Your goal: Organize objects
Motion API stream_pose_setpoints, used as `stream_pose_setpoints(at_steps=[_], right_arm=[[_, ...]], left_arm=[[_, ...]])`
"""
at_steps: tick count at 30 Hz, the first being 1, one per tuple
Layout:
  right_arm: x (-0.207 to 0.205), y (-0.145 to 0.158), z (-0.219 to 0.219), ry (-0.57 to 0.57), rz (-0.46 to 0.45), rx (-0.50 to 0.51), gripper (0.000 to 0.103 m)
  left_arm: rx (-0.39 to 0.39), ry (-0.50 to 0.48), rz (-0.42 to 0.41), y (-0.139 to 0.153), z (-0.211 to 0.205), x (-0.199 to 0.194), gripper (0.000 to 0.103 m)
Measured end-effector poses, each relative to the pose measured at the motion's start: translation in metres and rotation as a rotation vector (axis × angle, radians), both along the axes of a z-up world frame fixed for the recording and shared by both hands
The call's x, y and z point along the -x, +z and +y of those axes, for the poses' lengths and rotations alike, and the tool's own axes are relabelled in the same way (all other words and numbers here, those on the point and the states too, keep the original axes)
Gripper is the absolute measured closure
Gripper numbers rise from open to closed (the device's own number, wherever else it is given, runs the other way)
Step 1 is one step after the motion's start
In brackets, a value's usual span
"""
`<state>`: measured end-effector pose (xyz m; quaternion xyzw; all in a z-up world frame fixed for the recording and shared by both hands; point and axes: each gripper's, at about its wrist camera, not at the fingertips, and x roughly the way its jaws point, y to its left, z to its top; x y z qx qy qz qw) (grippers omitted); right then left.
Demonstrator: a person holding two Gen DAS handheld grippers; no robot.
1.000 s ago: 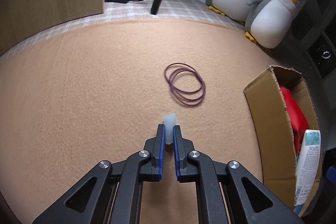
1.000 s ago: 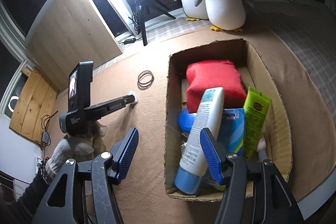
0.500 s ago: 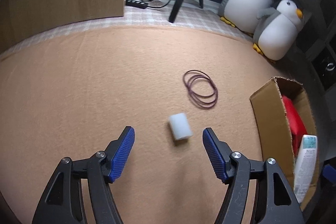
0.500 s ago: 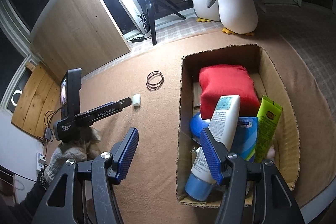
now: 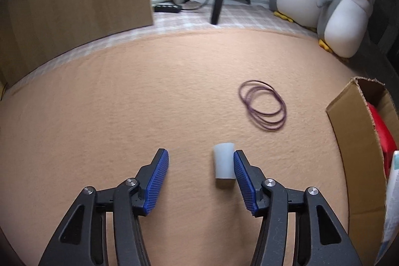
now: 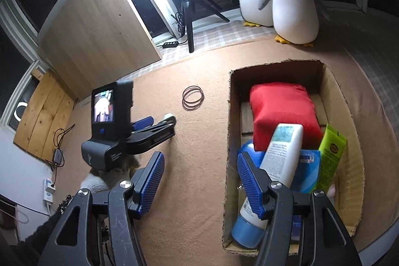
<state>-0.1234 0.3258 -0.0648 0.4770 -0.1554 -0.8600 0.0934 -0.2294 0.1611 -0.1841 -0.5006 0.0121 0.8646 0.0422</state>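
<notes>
Here, the left gripper point(image 5: 200, 162) is closing around a small white cylinder point(image 5: 223, 163) lying on the tan carpet point(image 5: 124, 104), touching only its right pad. The right gripper point(image 6: 200, 167) hangs spread, empty, beside the cardboard box point(image 6: 349, 166).

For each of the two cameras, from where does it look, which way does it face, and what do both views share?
Left wrist: sits on the left hand-held gripper, faces down at the tan carpet; jaws closing around the white cap.
Right wrist: sits on the right hand-held gripper, open, faces down over the cardboard box; a gloved hand shows.
Shared: cap, purple rubber bands, box, penguin plushies, tripod.
</notes>
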Motion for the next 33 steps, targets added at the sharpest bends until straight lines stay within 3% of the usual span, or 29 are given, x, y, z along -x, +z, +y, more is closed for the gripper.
stream_pose_setpoints(at_steps=[1, 2, 5, 7, 11, 15, 26, 33], right_arm=[[0.003, 0.0, -0.002, 0.008, 0.0, 0.001, 0.046], [0.005, 0.001, -0.004, 0.018, 0.0, 0.005, 0.046], [0.022, -0.001, -0.014, 0.105, -0.021, 0.062, 0.046], [0.035, -0.003, -0.023, 0.168, -0.047, 0.11, 0.046], [0.066, -0.012, -0.032, 0.175, -0.098, 0.14, 0.046], [0.096, -0.018, -0.042, 0.179, -0.128, 0.196, 0.046], [0.176, -0.06, -0.081, 0.171, -0.217, 0.051, 0.046], [0.202, -0.09, -0.096, 0.157, -0.258, -0.011, 0.046]], left_arm=[[0.011, 0.013, 0.004, 0.002, -0.006, -0.001, 0.058], [0.008, 0.027, 0.004, 0.003, -0.015, -0.003, 0.06], [-0.074, 0.074, -0.012, 0.007, -0.049, -0.01, 0.06], [-0.072, 0.101, -0.002, 0.012, -0.064, -0.016, 0.06], [-0.091, 0.156, 0.019, 0.02, -0.091, -0.028, 0.06], [-0.13, 0.143, 0.006, 0.024, -0.094, -0.035, 0.059], [-0.194, 0.109, -0.007, 0.032, -0.093, -0.051, 0.059], [-0.199, 0.098, -0.028, 0.026, -0.094, -0.048, 0.059]])
